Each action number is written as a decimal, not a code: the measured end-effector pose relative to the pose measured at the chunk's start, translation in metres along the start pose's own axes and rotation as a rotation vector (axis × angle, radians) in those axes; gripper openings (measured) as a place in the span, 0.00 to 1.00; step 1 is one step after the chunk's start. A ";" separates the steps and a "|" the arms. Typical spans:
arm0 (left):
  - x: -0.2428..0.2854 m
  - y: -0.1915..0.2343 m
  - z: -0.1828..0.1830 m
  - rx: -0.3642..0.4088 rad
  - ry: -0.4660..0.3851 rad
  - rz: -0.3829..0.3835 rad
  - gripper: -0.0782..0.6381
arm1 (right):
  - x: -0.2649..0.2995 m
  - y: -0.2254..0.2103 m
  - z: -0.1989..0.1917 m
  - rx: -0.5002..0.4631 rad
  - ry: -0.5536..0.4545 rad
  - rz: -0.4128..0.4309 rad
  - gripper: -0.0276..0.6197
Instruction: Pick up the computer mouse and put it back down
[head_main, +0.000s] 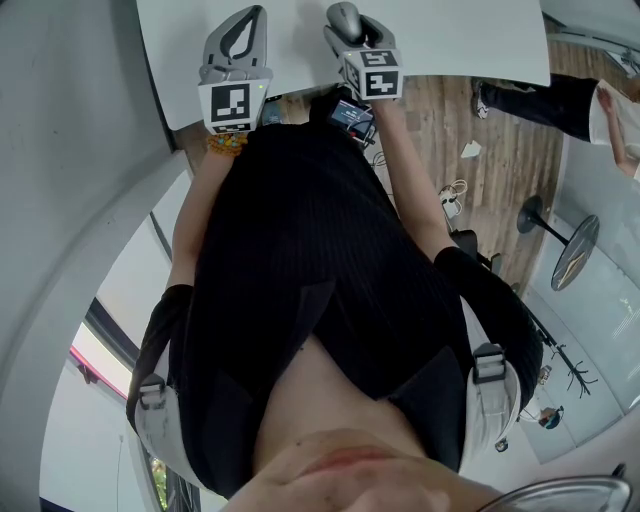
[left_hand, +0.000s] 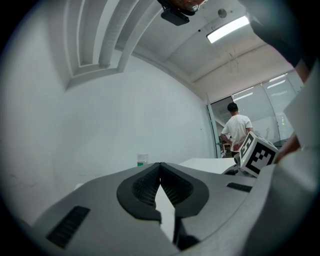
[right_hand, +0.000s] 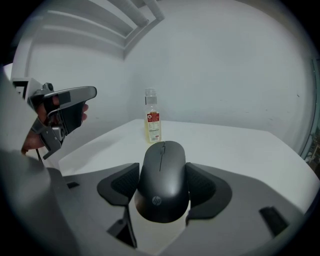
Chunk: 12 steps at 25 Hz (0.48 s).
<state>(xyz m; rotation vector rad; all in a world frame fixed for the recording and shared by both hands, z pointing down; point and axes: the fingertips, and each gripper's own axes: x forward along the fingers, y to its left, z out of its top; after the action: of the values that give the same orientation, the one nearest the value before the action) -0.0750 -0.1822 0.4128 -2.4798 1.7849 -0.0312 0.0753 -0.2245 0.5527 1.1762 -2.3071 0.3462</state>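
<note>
**Mouse clamped over the table**

Head view: the right gripper (head_main: 348, 28) grips the mouse (head_main: 343, 16) over the white table (head_main: 450, 40), with the left gripper (head_main: 256, 18) alongside. Left gripper view: jaws together, nothing between them. Right gripper view: jaws squeeze the mouse's sides, and a bottle (right_hand: 152, 122) stands beyond.

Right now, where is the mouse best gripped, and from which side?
Grip it across its two long sides at the wider rear half, coming in from its tail end. The mouse is slim, with smooth, near-parallel flanks that suit flat pads. The right gripper is clamped on it that way.
</note>
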 end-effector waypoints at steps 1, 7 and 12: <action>0.000 0.000 0.000 0.001 0.000 0.000 0.13 | 0.000 0.000 -0.002 0.001 0.004 -0.001 0.48; 0.000 -0.001 -0.001 0.004 0.003 -0.001 0.13 | 0.002 0.001 -0.014 0.011 0.036 -0.002 0.48; 0.001 -0.002 -0.003 0.004 0.006 -0.003 0.13 | 0.008 0.002 -0.025 0.013 0.064 -0.001 0.48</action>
<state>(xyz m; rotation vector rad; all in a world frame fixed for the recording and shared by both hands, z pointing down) -0.0735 -0.1823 0.4156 -2.4824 1.7812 -0.0429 0.0779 -0.2175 0.5776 1.1565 -2.2527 0.3936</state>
